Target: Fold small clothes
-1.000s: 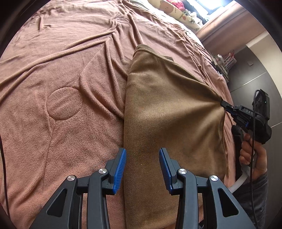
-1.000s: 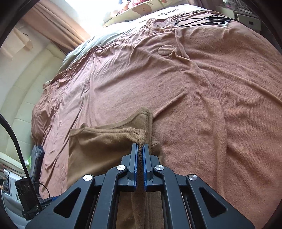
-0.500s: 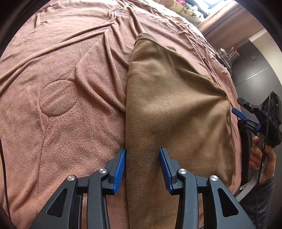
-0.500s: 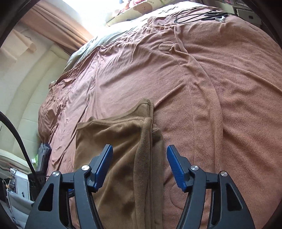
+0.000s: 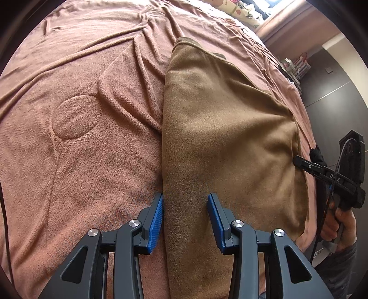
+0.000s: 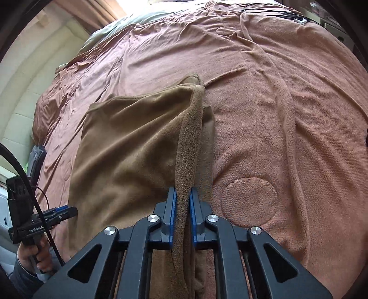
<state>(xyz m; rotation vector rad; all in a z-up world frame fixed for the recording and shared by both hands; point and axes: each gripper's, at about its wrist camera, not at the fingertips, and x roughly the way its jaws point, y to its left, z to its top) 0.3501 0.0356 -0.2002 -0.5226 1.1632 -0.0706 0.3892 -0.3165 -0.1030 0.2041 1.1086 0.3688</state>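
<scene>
A brown fleece cloth [image 5: 218,138] lies folded lengthwise on the pink bedspread [image 5: 80,161]. My left gripper [image 5: 186,216] stands open over its near end. The cloth's folded left edge runs along the left pad, and neither pad presses on it. In the right wrist view the same cloth [image 6: 128,149] has a raised ridge along its right edge. My right gripper [image 6: 183,207] is closing tight on that ridge, with both pads against it. From the left wrist view the right gripper [image 5: 296,159] meets the cloth's right edge. The left gripper [image 6: 73,210] shows at the cloth's left edge.
The bedspread [image 6: 287,115] is wrinkled all around, with round stitched patches. Black cables [image 6: 287,15] lie at its far end and a grey item [image 6: 35,158] at its left side. A printed pillow [image 5: 239,11] and a rack [image 5: 296,66] sit beyond. A hand [image 5: 340,220] holds the right gripper.
My right gripper let go of the cloth's corner, opened wide, shifted nearer along the cloth's edge, and has shut on the edge ridge. The left gripper has stayed in place, open.
</scene>
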